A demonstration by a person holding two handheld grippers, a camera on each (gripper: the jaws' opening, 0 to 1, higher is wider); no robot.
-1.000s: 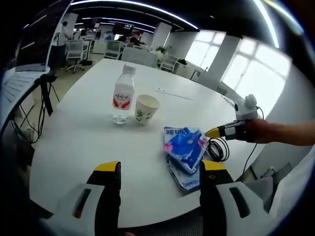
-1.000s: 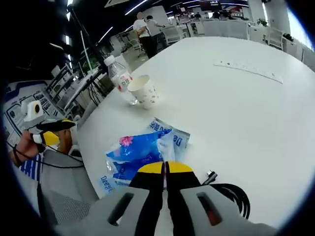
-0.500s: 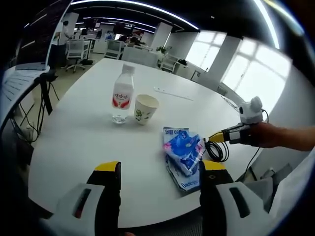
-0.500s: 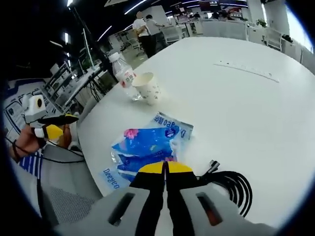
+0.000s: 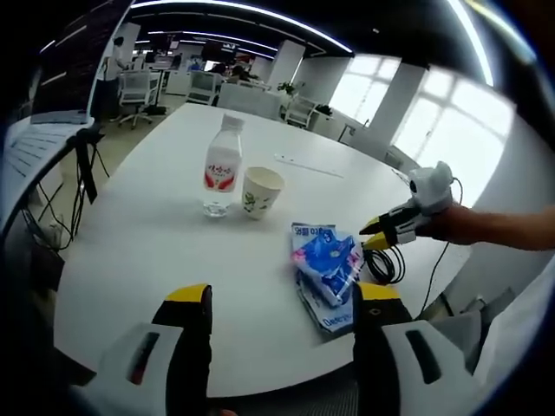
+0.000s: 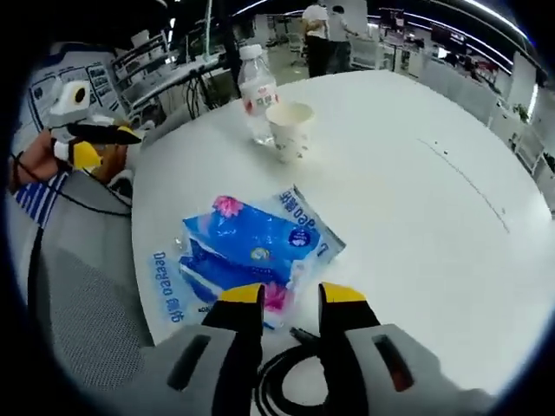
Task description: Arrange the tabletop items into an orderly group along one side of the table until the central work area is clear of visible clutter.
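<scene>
A clear water bottle [image 5: 221, 169] with a red label stands upright next to a white paper cup [image 5: 260, 192] on the white table [image 5: 156, 251]. Nearer lie blue tissue packs [image 5: 328, 264] in a plastic wrapper, with a coiled black cable [image 5: 381, 260] just to their right. My left gripper [image 5: 282, 299] hangs open at the table's near edge, holding nothing. My right gripper [image 5: 377, 236] reaches in from the right, low over the cable. In the right gripper view my right gripper [image 6: 290, 299] stands open over the cable [image 6: 286, 381], its tips at the edge of the tissue packs [image 6: 247, 251]. Beyond are the cup [image 6: 292, 130] and bottle [image 6: 257, 82].
A thin flat strip [image 5: 308, 165] lies farther back on the table. Office chairs [image 5: 139, 87] and desks stand behind it, and people [image 6: 325, 35] stand beyond the table. My left gripper [image 6: 121, 134] shows at the table's edge, held in a hand.
My right gripper has gone from shut to open and swung round low over the cable beside the tissue packs. The left gripper has hardly moved. Nothing on the table has shifted.
</scene>
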